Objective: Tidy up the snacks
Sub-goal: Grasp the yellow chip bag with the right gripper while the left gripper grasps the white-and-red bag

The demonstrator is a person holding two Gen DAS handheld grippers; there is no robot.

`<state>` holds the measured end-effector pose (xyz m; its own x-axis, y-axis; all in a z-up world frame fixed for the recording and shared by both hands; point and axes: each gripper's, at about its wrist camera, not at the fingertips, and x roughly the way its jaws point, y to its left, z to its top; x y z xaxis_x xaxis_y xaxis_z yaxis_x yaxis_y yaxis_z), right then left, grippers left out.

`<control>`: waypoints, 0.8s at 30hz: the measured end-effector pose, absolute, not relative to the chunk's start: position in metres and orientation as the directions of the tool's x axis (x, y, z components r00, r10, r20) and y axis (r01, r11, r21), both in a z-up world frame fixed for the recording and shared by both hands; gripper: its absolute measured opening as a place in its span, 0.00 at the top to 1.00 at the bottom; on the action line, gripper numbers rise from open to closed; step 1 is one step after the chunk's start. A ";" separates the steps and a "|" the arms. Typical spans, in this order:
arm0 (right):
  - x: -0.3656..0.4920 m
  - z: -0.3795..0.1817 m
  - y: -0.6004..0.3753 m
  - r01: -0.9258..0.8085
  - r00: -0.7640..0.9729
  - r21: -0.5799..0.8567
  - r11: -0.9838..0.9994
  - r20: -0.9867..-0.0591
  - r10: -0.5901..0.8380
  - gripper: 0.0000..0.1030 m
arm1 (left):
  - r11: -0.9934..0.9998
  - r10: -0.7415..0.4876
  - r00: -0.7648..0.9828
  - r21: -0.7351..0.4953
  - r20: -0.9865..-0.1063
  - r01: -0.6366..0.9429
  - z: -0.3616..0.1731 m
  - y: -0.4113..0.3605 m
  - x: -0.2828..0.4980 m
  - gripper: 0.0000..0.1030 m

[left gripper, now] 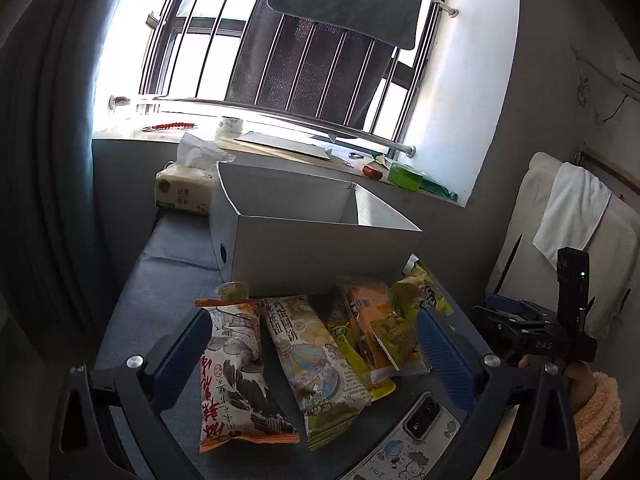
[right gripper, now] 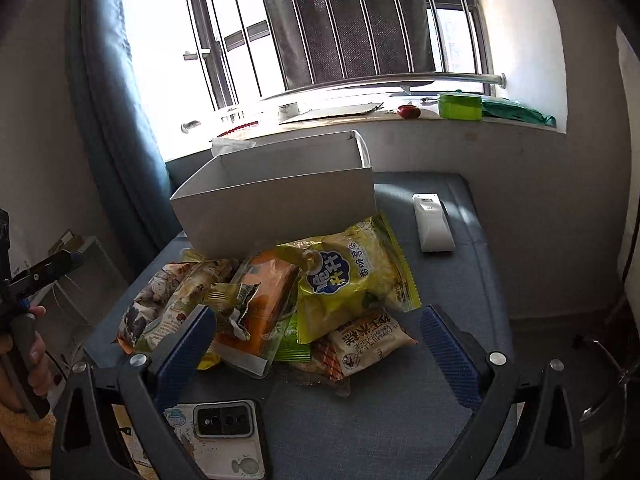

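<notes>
A pile of snack packets lies on a blue-grey table in front of an open white box, which also shows in the right wrist view. In the left wrist view an orange-edged white packet and a pale biscuit packet lie between the fingers of my open, empty left gripper. An orange packet lies behind them. In the right wrist view my right gripper is open and empty above a yellow packet, an orange packet and a small beige packet.
A phone lies at the table's near edge, also in the left wrist view. A white remote lies right of the box. A tissue pack stands behind the box. The windowsill holds a green tub and clutter.
</notes>
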<state>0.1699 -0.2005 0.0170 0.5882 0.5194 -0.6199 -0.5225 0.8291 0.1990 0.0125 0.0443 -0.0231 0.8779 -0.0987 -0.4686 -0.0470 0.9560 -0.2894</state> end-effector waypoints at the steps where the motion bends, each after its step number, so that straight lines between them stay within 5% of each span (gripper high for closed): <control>1: 0.178 0.014 -0.195 -0.530 0.580 0.182 0.828 -0.635 0.510 0.00 | 0.955 -0.103 0.877 -0.293 -0.469 -0.044 -0.024 0.045 0.013 0.00; 11: 0.258 -0.022 -0.163 -0.589 0.505 0.089 0.803 -0.735 0.452 0.00 | 0.951 -0.095 0.860 -0.300 -0.502 -0.070 -0.035 0.054 0.017 0.00; 17: 0.274 -0.041 -0.163 -0.572 0.393 0.190 0.798 -0.790 0.470 0.01 | 0.950 -0.084 0.839 -0.298 -0.537 -0.096 -0.046 0.057 0.023 0.00; 18: 0.273 -0.041 -0.166 -0.569 0.384 0.216 0.794 -0.784 0.488 0.04 | 0.948 -0.085 0.836 -0.302 -0.543 -0.099 -0.048 0.059 0.023 0.00; 20: 0.268 -0.036 -0.170 -0.568 0.391 0.233 0.790 -0.768 0.507 0.37 | 0.946 -0.077 0.826 -0.302 -0.558 -0.117 -0.052 0.061 0.025 0.00; 24: 0.255 -0.023 -0.177 -0.588 0.410 0.231 0.775 -0.741 0.532 0.45 | 0.944 -0.071 0.812 -0.303 -0.579 -0.134 -0.059 0.066 0.029 0.00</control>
<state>0.2550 -0.1769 -0.0226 0.4096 0.5316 -0.7413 -0.5882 0.7751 0.2308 0.0285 0.0661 -0.0589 0.8123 -0.0709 -0.5789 -0.1337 0.9435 -0.3031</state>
